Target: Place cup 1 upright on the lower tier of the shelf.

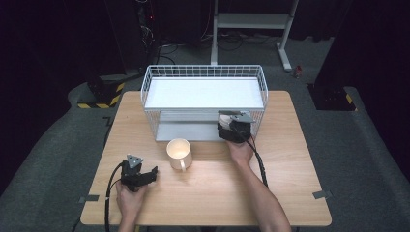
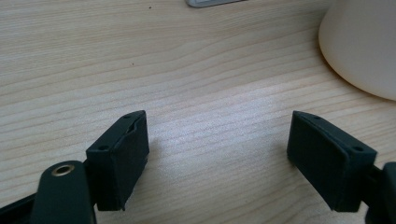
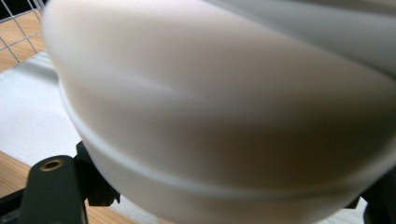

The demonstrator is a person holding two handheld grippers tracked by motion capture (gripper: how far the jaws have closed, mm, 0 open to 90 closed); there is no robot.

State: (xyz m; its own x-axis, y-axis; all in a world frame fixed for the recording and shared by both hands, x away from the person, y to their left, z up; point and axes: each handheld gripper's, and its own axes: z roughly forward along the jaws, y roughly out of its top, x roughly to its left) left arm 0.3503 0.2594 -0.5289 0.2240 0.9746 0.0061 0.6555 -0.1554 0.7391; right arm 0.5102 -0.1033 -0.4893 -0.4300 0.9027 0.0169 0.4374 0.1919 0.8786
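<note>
The right gripper [image 1: 231,126] is reaching into the lower shelf of the wire rack [image 1: 204,72], its jaws clamping a pale rounded dish, likely a bowl [image 3: 224,121], which is sitting tight against the camera in the right gripper view. The rack's mesh and white shelf board are showing beside the bowl there, so the bowl is sitting at the lower tier's front opening, apparently being set in for storage. The low, level reach suits the narrow gap under the top shelf.

The left gripper [image 1: 144,175] is resting near the table's front edge with its jaws spread wide and nothing between them, waiting just left of the cream mug [image 1: 179,153]. That mug is standing upright on the table in front of the rack, handle pointing toward the person, probably next to go in.

The table [image 1: 290,193] is light wood grain, bare apart from these things. Around it, grey carpet is running into a dark room, with a white stand frame and cables behind the rack.
</note>
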